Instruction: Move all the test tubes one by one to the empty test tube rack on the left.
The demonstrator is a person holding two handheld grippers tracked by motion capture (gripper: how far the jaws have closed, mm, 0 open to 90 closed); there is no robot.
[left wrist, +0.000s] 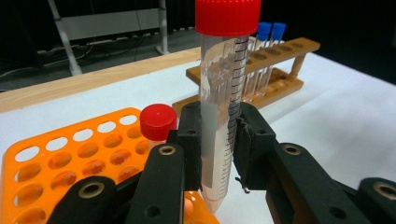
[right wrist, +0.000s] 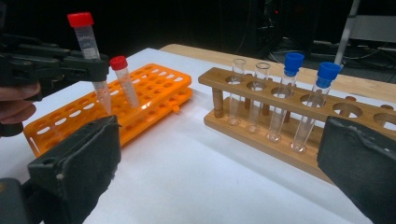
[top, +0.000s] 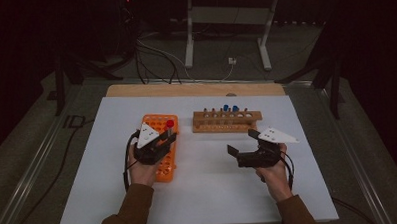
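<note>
Left gripper (left wrist: pixel 219 154) is clamped on a red-capped conical tube (left wrist: pixel 223 93), held upright with its tip free above the near end of the orange rack (top: pixel 160 143). A second red-capped tube (left wrist: pixel 158 122) stands in that rack, just beside the held one at its 9 o'clock in the left gripper view. Right gripper (top: pixel 245 144) hovers over the white table (top: pixel 204 202) with jaws spread wide, nothing between them. Wooden rack (right wrist: pixel 299 116) lies at its 12 o'clock, carrying two blue-capped tubes (right wrist: pixel 287 93) and two uncapped glass tubes (right wrist: pixel 236 88).
</note>
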